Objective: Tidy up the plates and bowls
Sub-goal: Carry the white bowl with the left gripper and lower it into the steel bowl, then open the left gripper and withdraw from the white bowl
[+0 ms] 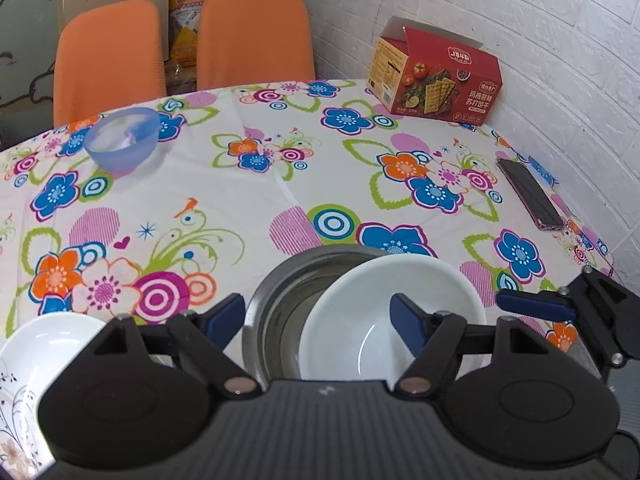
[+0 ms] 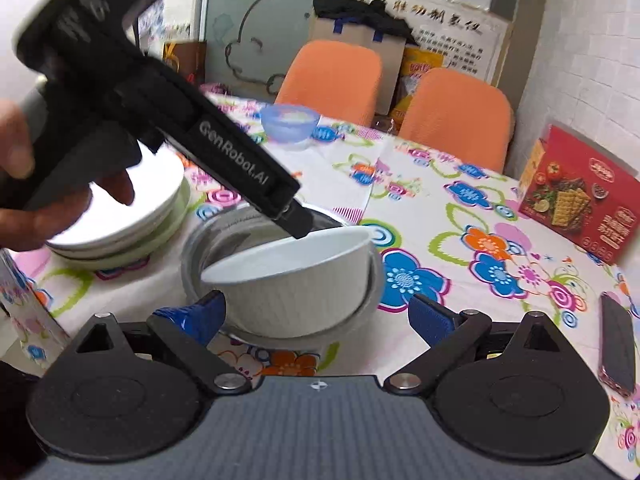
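Two bowls are being stacked: the white bowl (image 2: 296, 276) sits tilted inside the metal bowl (image 1: 280, 304) on the counter (image 1: 280, 184), both grippers' jaws are wide and empty, and next the blue bowl (image 1: 122, 138) probably needs fetching.

"GenRobot.AI" was printed in grey along the black body of the left tongs (image 2: 298, 226), seen from the right wrist cam. The red cracker box (image 1: 438, 78) on the counter carried Chinese txt; front read approx. "玛柏丽特 苏打饼干", brand logo up top too small to read. The yellow bag (image 1: 185, 20) behind the chairs had Chinese chars, not legible. The wall poster (image 2: 444, 36) showed Chinese writing, blurred, only partly readable.
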Available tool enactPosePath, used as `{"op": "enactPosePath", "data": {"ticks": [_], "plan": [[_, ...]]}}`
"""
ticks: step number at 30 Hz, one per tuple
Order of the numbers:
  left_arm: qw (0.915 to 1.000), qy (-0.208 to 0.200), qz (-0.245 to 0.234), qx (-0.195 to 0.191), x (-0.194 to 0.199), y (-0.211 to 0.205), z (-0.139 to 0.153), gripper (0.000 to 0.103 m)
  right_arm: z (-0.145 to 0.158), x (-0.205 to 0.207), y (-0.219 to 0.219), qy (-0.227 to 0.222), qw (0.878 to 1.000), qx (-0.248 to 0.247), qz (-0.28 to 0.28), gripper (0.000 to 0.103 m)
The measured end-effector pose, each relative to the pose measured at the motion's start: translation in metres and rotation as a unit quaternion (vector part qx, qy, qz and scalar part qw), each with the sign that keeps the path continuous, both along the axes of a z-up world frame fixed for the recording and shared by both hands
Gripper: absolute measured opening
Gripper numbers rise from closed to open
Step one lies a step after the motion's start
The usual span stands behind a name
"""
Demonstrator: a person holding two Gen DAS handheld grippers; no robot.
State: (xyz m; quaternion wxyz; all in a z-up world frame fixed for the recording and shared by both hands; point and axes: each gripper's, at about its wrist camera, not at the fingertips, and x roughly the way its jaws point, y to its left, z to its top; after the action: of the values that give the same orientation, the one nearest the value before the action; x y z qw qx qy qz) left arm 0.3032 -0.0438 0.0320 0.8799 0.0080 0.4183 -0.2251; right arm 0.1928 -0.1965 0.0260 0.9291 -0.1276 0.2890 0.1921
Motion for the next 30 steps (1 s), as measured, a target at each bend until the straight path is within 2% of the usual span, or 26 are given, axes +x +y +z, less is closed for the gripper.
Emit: {"op": "enactPosePath", "data": {"ticks": [7,12,15,18,22,25,27,30], "plan": [[0.9999,0.002,0.007,-0.007,-0.003,0.003,0.002,0.073,0.025,-0.014,-0.028,-0.042,0.996,0.058,-0.053,0.086],[1.0000,-0.004,0.007,-0.001,-0.008,0.005,0.003,0.073,0.011,0.005,-0.040,-0.010,0.993,0.093,-0.078,0.086],[1.0000,-0.002,0.009,0.001,-0.008,0.007,0.001,0.073,-0.012,0.017,-0.036,0.034,0.992,0.085,-0.082,0.086],[0.9999,-0.004,0.009,0.007,-0.009,0.007,0.000,0.073,-0.021,0.014,-0.033,0.042,0.993,0.080,-0.079,0.086],[0.9999,-0.003,0.011,0.006,-0.007,0.008,0.000,0.073,-0.010,0.007,-0.038,0.018,0.993,0.078,-0.083,0.086],[1.0000,-0.002,0.004,0.006,-0.004,0.002,-0.001,0.074,-0.006,0.012,-0.038,0.007,0.994,0.043,-0.097,0.086],[0.9997,-0.006,0.002,0.025,-0.002,-0.007,-0.005,0.074,-0.008,0.017,-0.035,0.007,0.995,0.024,-0.099,0.086],[0.9980,-0.017,0.001,0.061,0.004,-0.021,-0.013,0.074,-0.011,0.023,-0.031,0.010,0.996,0.021,-0.087,0.086]]}}
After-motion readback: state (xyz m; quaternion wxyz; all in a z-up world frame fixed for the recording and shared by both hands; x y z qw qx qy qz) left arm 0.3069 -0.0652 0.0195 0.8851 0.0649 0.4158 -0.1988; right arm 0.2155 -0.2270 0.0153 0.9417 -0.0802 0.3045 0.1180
